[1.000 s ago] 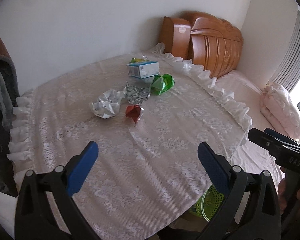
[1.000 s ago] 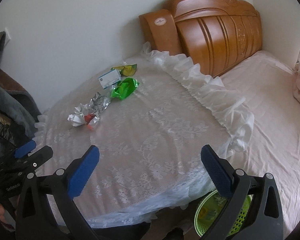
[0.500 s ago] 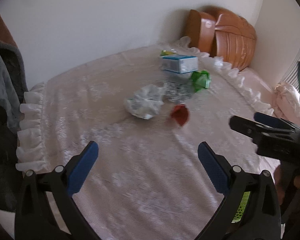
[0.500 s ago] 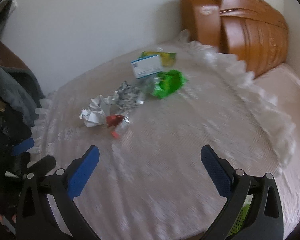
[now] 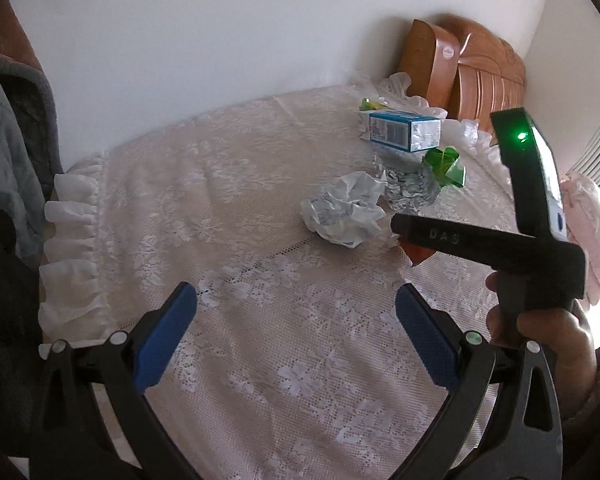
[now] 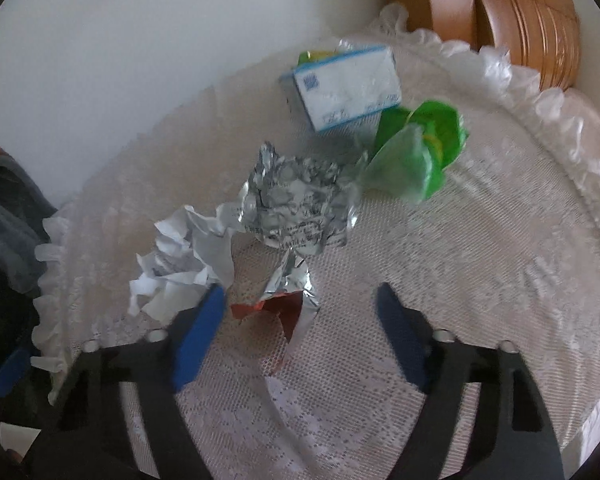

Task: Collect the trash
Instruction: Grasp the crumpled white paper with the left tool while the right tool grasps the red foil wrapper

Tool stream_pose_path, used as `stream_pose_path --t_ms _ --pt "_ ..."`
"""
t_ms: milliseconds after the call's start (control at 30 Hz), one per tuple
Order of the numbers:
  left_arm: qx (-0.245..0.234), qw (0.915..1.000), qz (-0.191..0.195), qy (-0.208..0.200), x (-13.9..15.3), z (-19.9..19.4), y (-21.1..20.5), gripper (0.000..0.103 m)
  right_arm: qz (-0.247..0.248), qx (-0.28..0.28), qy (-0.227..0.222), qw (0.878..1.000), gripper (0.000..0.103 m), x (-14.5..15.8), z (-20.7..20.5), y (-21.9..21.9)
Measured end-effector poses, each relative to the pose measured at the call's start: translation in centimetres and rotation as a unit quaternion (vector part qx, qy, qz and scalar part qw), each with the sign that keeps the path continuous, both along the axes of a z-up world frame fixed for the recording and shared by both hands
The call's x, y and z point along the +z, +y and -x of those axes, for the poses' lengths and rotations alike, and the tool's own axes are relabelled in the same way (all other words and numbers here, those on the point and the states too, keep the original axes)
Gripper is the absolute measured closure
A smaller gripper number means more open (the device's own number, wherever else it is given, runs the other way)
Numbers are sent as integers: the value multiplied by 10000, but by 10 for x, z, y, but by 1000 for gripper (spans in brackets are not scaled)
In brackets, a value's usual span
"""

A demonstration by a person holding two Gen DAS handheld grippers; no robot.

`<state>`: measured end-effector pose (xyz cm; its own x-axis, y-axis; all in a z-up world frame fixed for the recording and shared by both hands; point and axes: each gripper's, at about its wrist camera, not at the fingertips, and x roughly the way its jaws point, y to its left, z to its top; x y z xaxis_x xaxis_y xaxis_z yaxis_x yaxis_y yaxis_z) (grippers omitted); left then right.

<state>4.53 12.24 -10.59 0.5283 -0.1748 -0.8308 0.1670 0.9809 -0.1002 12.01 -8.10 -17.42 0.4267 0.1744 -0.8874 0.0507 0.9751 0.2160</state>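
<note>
A pile of trash lies on the lace cloth (image 6: 480, 280). My right gripper (image 6: 300, 308) points down over a red foil wrapper (image 6: 284, 308), which lies between its closing jaws; neither pad presses on it. Beside the left pad lies crumpled white paper (image 6: 180, 264). Behind are a silver foil wrapper (image 6: 296, 204), a green wrapper (image 6: 416, 160) and a blue-and-white box (image 6: 344, 88). My left gripper (image 5: 296, 320) hangs open and empty, short of the white paper (image 5: 344, 212). In its view the right gripper (image 5: 404, 232) hides most of the red wrapper (image 5: 418, 254).
A wooden headboard (image 5: 472, 72) stands behind the cloth's ruffled edge (image 5: 72, 240). Grey clothing (image 5: 4, 140) hangs at the left and a pink pillow (image 5: 592, 232) lies at the right. A hand (image 5: 540, 320) holds the right gripper. A yellow-green wrapper (image 6: 312, 56) lies behind the box.
Both grippers moved in toward the trash pile. The right one dropped over the red wrapper and its jaws narrowed around it. The left stayed wide open.
</note>
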Motion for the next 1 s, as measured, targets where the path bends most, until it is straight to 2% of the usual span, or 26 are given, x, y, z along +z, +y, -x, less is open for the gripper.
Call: stream_pose_path --t_ms 67,133,233,500,767,900,1000 --pt "-27 10000 -15 4 -2 -3 -1 8 -79 9 42 10000 49 -3 0 -1" --pt "-98 9999 -40 8 -4 -6 -5 8 -127 23 33 9999 60 -4 1 -4" --pt "-215 9998 -58 -1 -7 -14 -13 8 -171 43 2 9998 69 -3 3 -9" --pt "-532 9984 7 211 -31 -53 -47 8 -281 -161 -77 9994 72 7 24 -48" --pt "-465 9979 -217 391 -61 -98 -84 8 -177 -479 -174 9985 72 21 56 -77" --pt "-323 9983 -269 402 -65 -109 -87 8 -194 -584 -201 9979 72 25 67 -84" --pt "-262 9985 -247 402 -65 -113 -85 13 -208 -615 -203 9977 72 26 72 -86"
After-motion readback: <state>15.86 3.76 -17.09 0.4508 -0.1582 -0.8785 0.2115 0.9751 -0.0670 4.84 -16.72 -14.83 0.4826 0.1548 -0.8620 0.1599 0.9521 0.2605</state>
